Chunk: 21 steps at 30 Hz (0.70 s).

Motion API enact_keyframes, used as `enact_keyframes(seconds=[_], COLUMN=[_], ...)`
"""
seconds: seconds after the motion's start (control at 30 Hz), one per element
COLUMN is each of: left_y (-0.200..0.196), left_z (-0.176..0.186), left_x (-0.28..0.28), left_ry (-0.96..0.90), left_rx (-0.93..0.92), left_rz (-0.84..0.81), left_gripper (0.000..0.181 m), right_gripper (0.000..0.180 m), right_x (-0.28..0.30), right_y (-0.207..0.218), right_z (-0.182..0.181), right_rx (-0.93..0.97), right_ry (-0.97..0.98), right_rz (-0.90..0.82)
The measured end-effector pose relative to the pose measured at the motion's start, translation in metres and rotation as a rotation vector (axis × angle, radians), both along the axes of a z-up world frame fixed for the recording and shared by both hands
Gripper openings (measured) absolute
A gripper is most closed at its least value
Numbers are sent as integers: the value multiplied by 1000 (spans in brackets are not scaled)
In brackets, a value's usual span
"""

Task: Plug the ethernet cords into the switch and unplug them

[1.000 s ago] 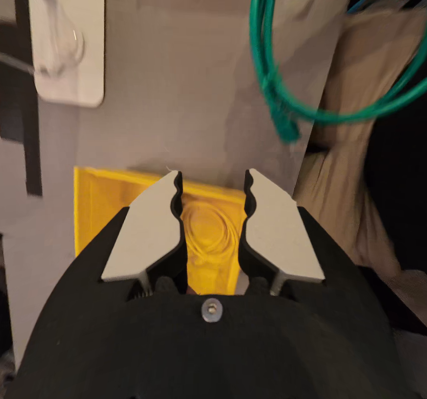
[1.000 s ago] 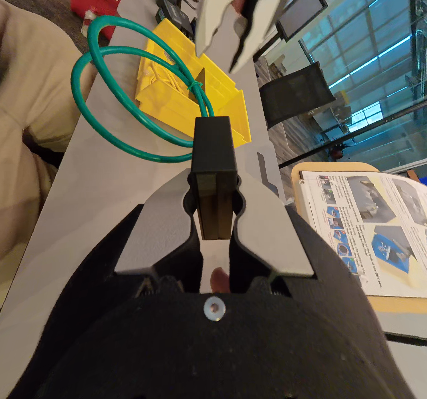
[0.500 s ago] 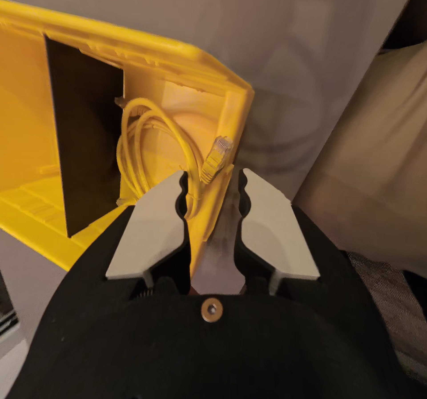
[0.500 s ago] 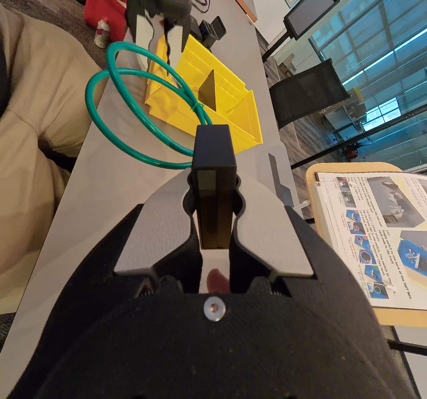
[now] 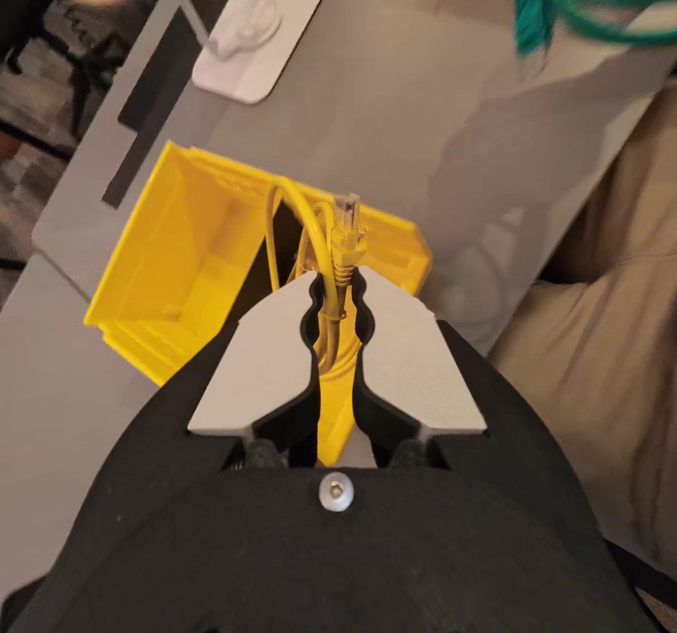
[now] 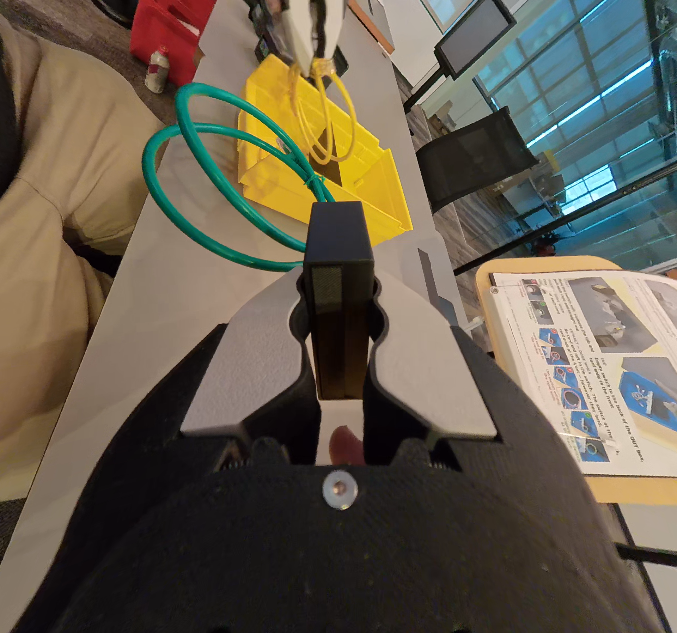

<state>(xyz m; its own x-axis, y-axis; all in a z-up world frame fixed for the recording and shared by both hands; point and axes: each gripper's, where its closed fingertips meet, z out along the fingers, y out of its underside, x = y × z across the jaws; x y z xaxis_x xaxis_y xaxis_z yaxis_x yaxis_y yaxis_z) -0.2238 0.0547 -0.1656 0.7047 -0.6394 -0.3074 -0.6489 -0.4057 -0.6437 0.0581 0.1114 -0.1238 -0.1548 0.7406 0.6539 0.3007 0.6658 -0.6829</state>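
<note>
Left tongs (image 5: 335,278) now clamp yellow cord (image 5: 339,285), lifted from bin (image 5: 154,267); right tongs (image 6: 339,282) grip switch (image 6: 339,249), ready to plug.

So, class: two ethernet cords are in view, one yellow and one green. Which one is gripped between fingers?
The yellow cord: the left gripper pinches it just behind its clear plug. The green cord instead loops freely from the black switch.

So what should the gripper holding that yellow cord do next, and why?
Probably carry the yellow ethernet cord toward the black box-shaped switch. The left gripper is shut just behind the clear plug, which points free above the yellow plastic bin, and the right gripper holds the switch with the green cord looping from its far end.
</note>
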Motion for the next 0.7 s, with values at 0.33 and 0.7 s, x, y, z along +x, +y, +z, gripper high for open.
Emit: enact_keyframes(seconds=[0.33, 0.7], left_y=[40, 105], left_z=[80, -80], left_x=[151, 192], left_ry=[-134, 80], left_rx=[-423, -1013], left_rz=[-517, -584], left_gripper=[14, 13], right_gripper=[28, 28], right_x=[31, 56], right_y=[-18, -20], right_z=[33, 33], right_rx=[77, 122], right_ry=[116, 131], right_rz=[63, 22])
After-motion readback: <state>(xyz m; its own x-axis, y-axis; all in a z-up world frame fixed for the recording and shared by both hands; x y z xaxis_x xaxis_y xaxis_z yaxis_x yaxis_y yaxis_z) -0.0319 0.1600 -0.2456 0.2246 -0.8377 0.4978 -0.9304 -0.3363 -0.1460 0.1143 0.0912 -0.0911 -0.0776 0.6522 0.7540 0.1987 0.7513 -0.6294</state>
